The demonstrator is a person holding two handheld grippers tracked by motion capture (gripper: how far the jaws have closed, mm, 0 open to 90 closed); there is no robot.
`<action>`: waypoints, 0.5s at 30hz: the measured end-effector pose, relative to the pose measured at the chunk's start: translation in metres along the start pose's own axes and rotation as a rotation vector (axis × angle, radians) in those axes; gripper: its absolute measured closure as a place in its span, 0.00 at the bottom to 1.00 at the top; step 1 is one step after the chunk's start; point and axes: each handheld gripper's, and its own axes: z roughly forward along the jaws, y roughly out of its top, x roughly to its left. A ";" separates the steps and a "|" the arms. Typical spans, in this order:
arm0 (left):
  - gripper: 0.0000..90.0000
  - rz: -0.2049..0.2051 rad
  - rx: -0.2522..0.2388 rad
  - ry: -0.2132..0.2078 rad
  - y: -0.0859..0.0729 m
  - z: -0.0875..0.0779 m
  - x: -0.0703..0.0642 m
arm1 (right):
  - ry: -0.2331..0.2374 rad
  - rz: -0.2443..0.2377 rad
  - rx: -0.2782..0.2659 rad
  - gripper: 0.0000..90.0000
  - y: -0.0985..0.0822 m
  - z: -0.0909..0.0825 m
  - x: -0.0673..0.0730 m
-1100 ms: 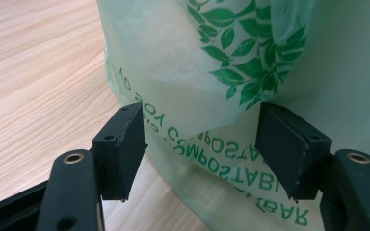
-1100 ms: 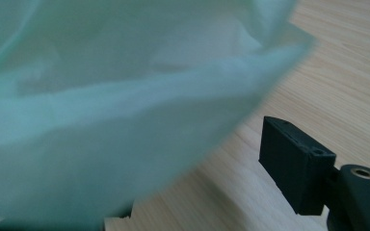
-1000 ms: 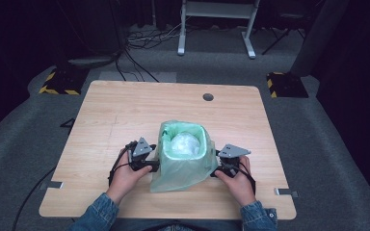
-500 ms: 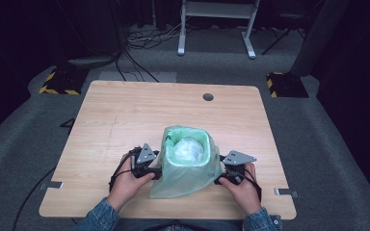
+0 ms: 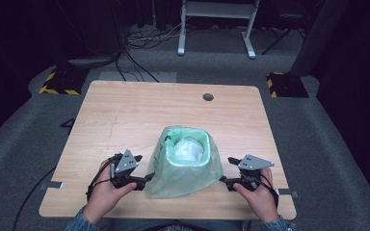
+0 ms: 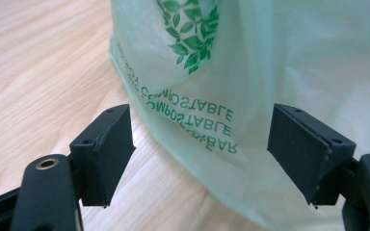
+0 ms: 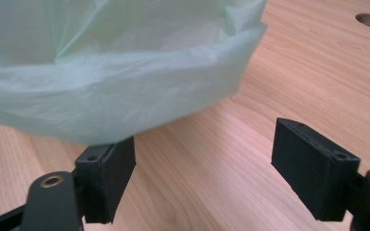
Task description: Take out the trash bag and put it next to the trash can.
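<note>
The green compostable bag (image 5: 185,163) stands low and centre in the high view, draped over a small bin with a crumpled white wad (image 5: 188,149) inside, seemingly so the liner stays spread over the rim. The left gripper (image 5: 143,180) at lower left and the right gripper (image 5: 225,182) at lower right flank it. Their jaws have just been opening and stand wide, pinching nothing, the plastic loose on the wooden table (image 5: 139,110).
</note>
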 end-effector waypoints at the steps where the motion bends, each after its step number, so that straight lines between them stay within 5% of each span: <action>1: 0.27 -0.004 -0.008 -0.009 0.000 -0.004 -0.001 | -0.004 0.003 0.008 0.25 0.000 -0.003 0.000; 5: 0.26 -0.006 -0.034 -0.035 0.002 -0.016 -0.006 | -0.023 0.005 0.021 0.23 0.001 -0.020 -0.001; 9: 0.23 -0.003 -0.033 -0.110 0.003 -0.016 -0.017 | -0.002 0.003 -0.008 0.19 0.008 -0.031 0.005; 15: 0.22 0.030 0.011 -0.161 0.001 -0.001 -0.032 | 0.062 -0.026 -0.005 0.18 0.014 -0.023 0.016</action>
